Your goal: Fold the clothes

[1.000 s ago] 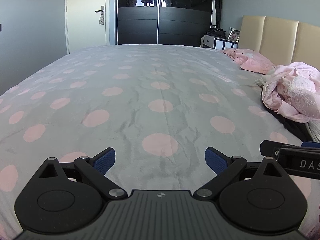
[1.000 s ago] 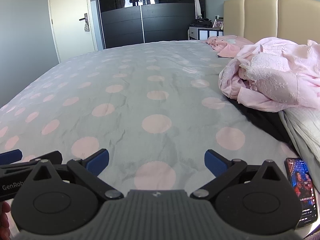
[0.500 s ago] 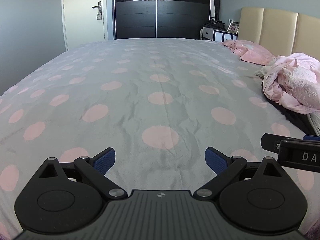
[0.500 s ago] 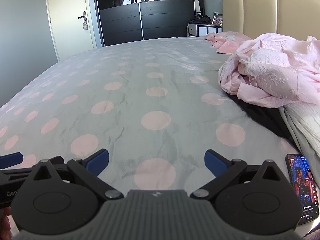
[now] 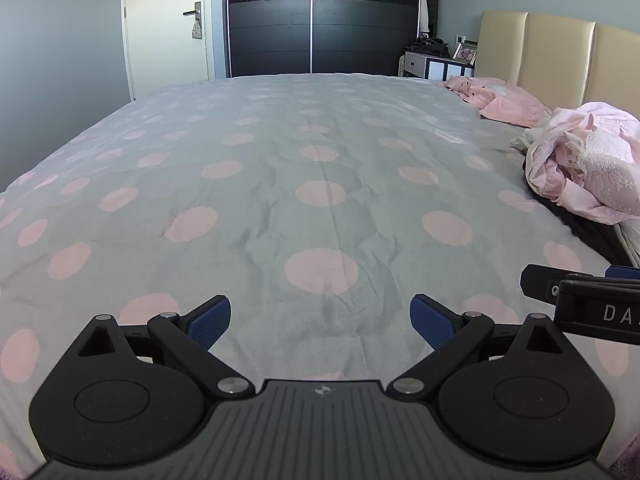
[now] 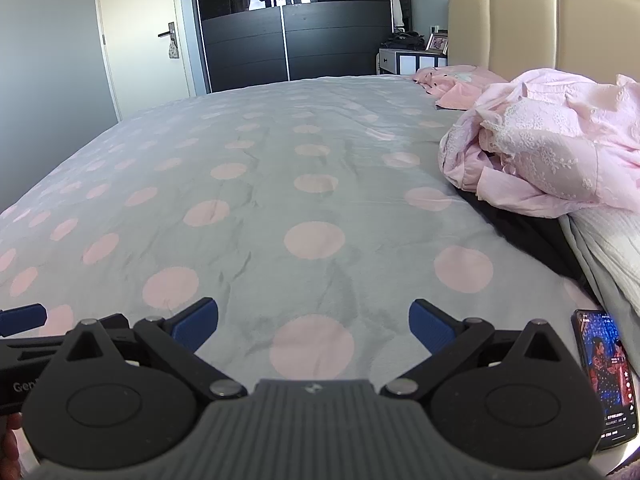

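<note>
A heap of crumpled pink clothes with white lace (image 6: 552, 156) lies on the right side of the bed, seen smaller in the left wrist view as the pink heap (image 5: 588, 164). A second pink garment (image 6: 456, 84) lies farther back near the headboard. My right gripper (image 6: 314, 322) hovers open over the grey bedspread with pink dots (image 6: 280, 184), left of and nearer than the heap, nothing between its fingers. My left gripper (image 5: 320, 322) is open too, over the bedspread (image 5: 280, 184), holding nothing. The right gripper's side pokes into the left wrist view at the right edge.
A phone with a lit screen (image 6: 606, 376) lies at the bed's near right corner. A dark cloth (image 6: 532, 236) and a grey-white blanket (image 6: 608, 248) lie under the pink heap. Beyond the bed stand a black wardrobe (image 5: 320, 28), a door (image 5: 168, 32) and a padded headboard (image 6: 520, 32).
Both cameras have tipped slightly upward, so the bed and the pink heap sit a little lower in view. Both grippers stay open.
</note>
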Motion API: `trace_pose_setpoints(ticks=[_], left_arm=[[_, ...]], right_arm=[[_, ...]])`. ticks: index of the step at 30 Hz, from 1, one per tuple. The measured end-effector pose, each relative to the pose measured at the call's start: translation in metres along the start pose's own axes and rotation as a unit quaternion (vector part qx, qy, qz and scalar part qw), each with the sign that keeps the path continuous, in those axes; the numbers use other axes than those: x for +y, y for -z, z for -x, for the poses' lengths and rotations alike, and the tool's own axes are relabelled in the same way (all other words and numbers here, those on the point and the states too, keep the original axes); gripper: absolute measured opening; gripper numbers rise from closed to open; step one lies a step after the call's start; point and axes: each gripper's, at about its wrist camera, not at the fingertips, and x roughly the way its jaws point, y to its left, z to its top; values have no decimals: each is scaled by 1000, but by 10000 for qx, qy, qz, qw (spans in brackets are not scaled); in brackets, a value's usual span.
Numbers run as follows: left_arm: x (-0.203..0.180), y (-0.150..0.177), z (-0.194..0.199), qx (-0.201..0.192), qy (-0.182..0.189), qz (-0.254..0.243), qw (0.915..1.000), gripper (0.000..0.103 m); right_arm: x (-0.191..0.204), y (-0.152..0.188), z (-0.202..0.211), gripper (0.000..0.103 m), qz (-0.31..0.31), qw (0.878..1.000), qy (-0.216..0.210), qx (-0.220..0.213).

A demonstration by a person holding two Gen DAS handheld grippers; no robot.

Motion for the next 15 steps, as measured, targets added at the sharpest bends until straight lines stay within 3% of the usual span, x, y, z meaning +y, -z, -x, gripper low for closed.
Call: trace_pose_setpoints(ticks=[15], left_arm=[[1, -1, 1, -29, 0, -142, 9999, 96]], right_arm=[[-4, -2, 1, 102, 207, 9998, -67, -7]])
